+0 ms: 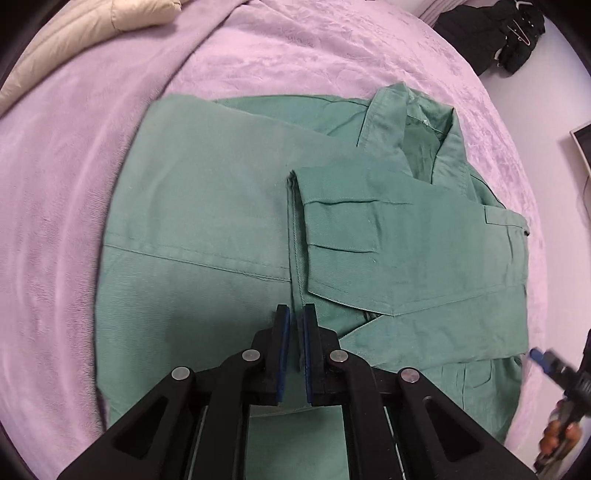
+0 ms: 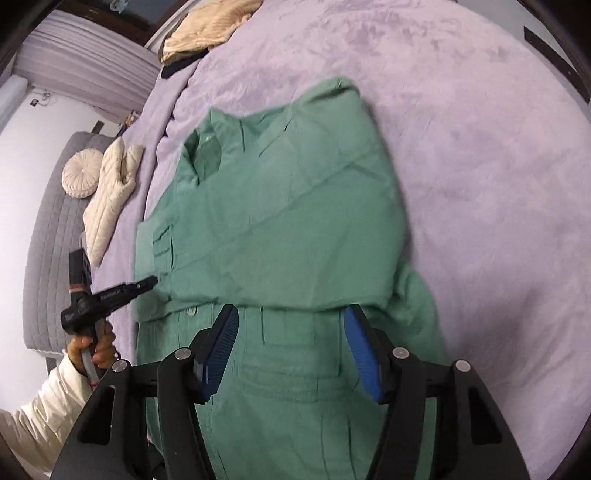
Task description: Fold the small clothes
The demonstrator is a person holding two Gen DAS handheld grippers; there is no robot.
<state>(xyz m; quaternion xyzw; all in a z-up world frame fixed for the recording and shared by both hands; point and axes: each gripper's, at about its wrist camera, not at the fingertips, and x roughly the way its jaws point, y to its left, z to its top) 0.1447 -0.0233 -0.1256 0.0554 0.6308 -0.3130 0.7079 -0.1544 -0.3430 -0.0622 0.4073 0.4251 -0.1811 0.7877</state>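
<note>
A green collared shirt [image 1: 229, 206] lies on the lilac bedspread [image 1: 74, 147], both sleeves folded across its body, collar at the upper right. My left gripper [image 1: 296, 317] hovers low over the shirt's near part, its blue pads nearly together with a thin gap and nothing between them. In the right wrist view the same shirt [image 2: 288, 206] lies ahead, a sleeve folded across it. My right gripper [image 2: 290, 321] is open and empty just above the shirt's lower part. The left gripper also shows in the right wrist view [image 2: 147, 282], its tip at the shirt's left edge.
A cream quilted garment [image 1: 92, 22] lies at the bed's far corner. Black clothing [image 1: 495, 33] sits off the bed's upper right. In the right wrist view a cream cushion [image 2: 81, 173] and a cream jacket [image 2: 110, 192] lie on a grey bench [image 2: 48, 221].
</note>
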